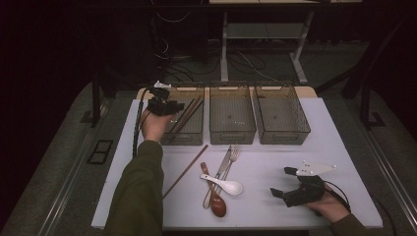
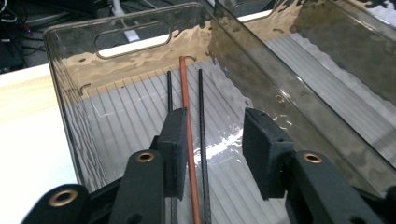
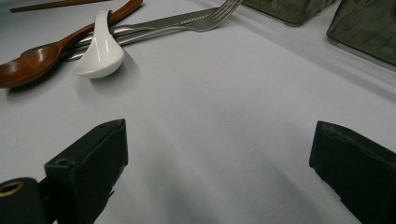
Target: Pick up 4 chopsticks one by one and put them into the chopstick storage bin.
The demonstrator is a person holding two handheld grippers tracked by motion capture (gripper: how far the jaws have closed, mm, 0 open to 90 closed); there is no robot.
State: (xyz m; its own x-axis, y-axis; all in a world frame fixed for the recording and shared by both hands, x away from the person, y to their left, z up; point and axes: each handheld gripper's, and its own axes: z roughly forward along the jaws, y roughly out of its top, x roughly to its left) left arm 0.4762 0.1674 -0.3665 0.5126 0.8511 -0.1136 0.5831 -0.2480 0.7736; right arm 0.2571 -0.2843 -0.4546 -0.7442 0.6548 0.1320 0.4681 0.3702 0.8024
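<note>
My left gripper (image 1: 174,107) hangs over the left clear bin (image 1: 183,133), jaws apart and open. In the left gripper view a brown chopstick (image 2: 185,93) and two black chopsticks (image 2: 201,102) lie on the bin's ribbed floor below my left gripper (image 2: 215,135); the brown one runs close by the left pad (image 2: 175,140). My right gripper (image 1: 281,182) rests low at the front right of the table, wide open with nothing between its pads (image 3: 93,158). On the table lie another brown chopstick (image 1: 186,170), a white spoon (image 1: 223,183), a wooden spoon (image 1: 215,199), a knife (image 1: 221,167) and a fork (image 1: 233,156).
Two more clear bins, middle (image 1: 232,132) and right (image 1: 282,135), stand in a row beside the left one at the back of the white table top (image 1: 275,157). Bare surface lies between the cutlery and my right gripper.
</note>
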